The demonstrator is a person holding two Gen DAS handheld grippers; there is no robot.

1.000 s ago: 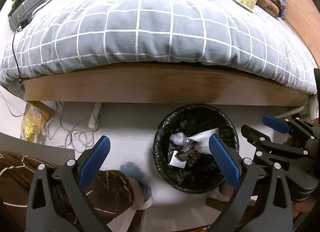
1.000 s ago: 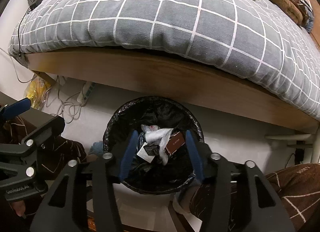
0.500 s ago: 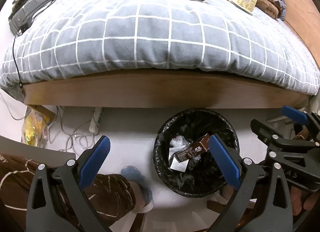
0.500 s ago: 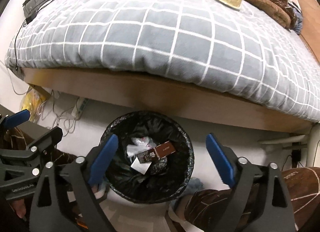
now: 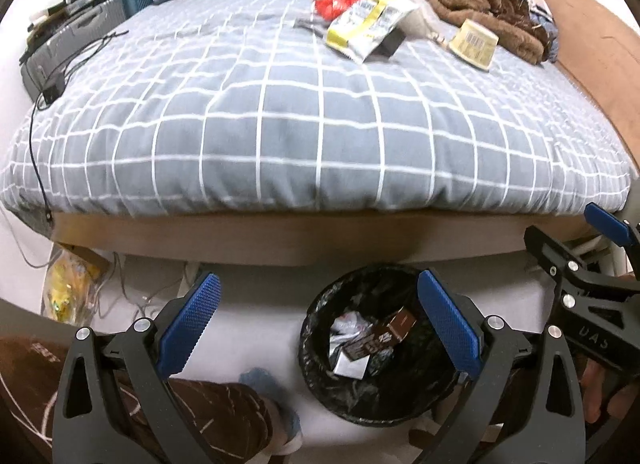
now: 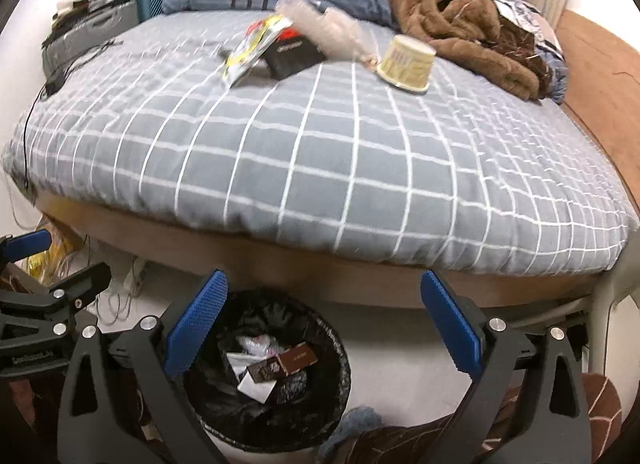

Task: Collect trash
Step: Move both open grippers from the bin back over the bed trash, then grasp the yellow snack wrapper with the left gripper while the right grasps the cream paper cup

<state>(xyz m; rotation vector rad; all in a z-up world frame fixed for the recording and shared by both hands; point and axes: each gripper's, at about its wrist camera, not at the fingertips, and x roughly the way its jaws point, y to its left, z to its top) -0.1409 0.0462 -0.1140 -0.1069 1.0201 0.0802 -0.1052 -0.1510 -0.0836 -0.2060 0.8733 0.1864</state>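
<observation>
Right claw (image 6: 320,324) opening, empty – brown box (image 6: 298,358) in bin (image 6: 340,384).

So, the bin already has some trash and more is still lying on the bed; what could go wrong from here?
1. The paper cup lies on its side on the soft duvet; an open claw may push it away, and it may roll.
2. The yellow wrappers overlap a black box, so a grab may lift the wrong thing.
3. The bin stands close to the person's foot; a kick could tip it.

brown wrapper (image 6: 298,359) lies in black-lined bin (image 6: 340,392).
</observation>
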